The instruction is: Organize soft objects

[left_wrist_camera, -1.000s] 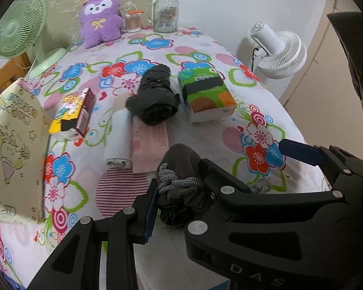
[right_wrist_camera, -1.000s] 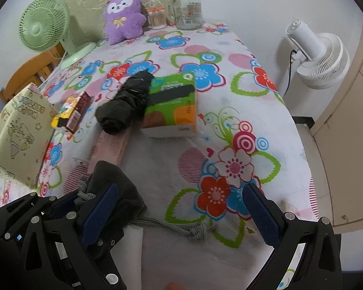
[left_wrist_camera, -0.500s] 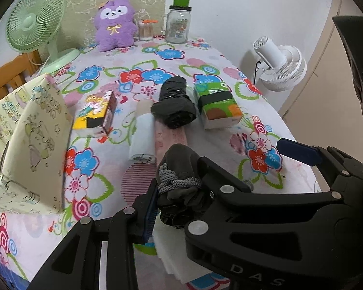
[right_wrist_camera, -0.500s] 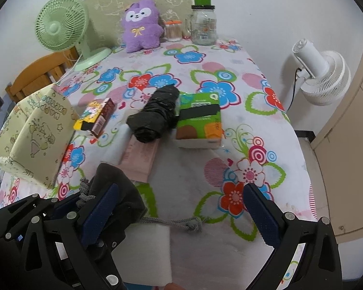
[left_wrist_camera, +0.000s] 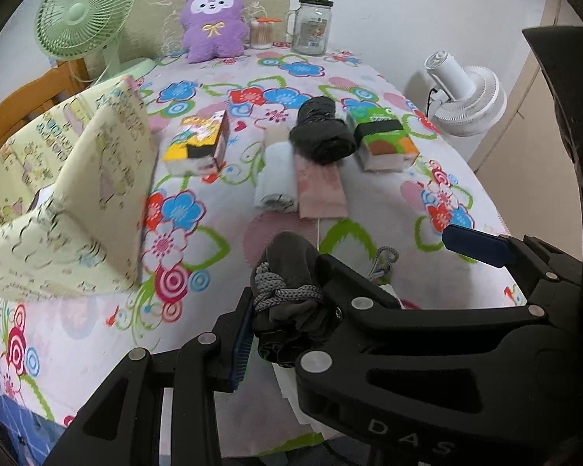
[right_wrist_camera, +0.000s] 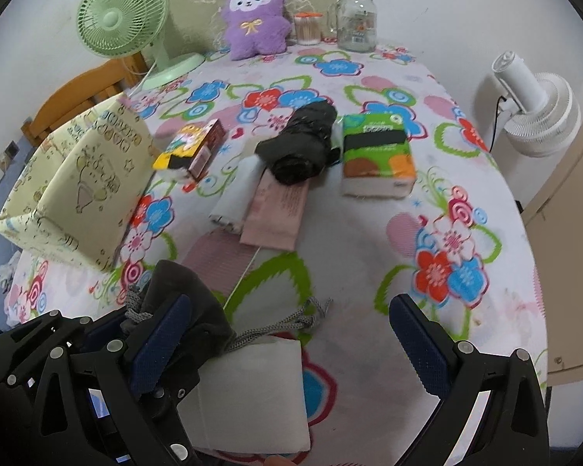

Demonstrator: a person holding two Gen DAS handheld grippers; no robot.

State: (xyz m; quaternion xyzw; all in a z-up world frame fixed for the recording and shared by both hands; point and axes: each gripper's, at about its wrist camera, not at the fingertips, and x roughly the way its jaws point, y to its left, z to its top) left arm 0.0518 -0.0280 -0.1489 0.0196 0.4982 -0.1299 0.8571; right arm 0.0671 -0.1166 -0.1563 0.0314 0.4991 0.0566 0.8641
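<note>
My left gripper (left_wrist_camera: 287, 310) is shut on a dark grey drawstring pouch (left_wrist_camera: 291, 268) and holds it above the near part of the table; the pouch also shows in the right wrist view (right_wrist_camera: 182, 303), its cord (right_wrist_camera: 283, 326) trailing right. My right gripper (right_wrist_camera: 291, 345) is open and empty, just right of the pouch, over a white folded cloth (right_wrist_camera: 252, 392). Mid-table lie a rolled black cloth (left_wrist_camera: 322, 136), a white roll (left_wrist_camera: 276, 178), a pink pack (left_wrist_camera: 320, 190) and a green tissue pack (left_wrist_camera: 384, 139). A yellow fabric box (left_wrist_camera: 77, 194) stands at the left.
A small colourful carton (left_wrist_camera: 198, 143) lies left of the white roll. At the back stand a purple plush (left_wrist_camera: 213, 23), a glass jar (left_wrist_camera: 313, 23), a toothpick pot (left_wrist_camera: 262, 33) and a green fan (left_wrist_camera: 85, 15). A white fan (left_wrist_camera: 462, 93) stands beyond the right edge.
Both grippers have pulled back and up from the table, the left one carrying the pouch. The yellow fabric box and the white folded cloth have come into view.
</note>
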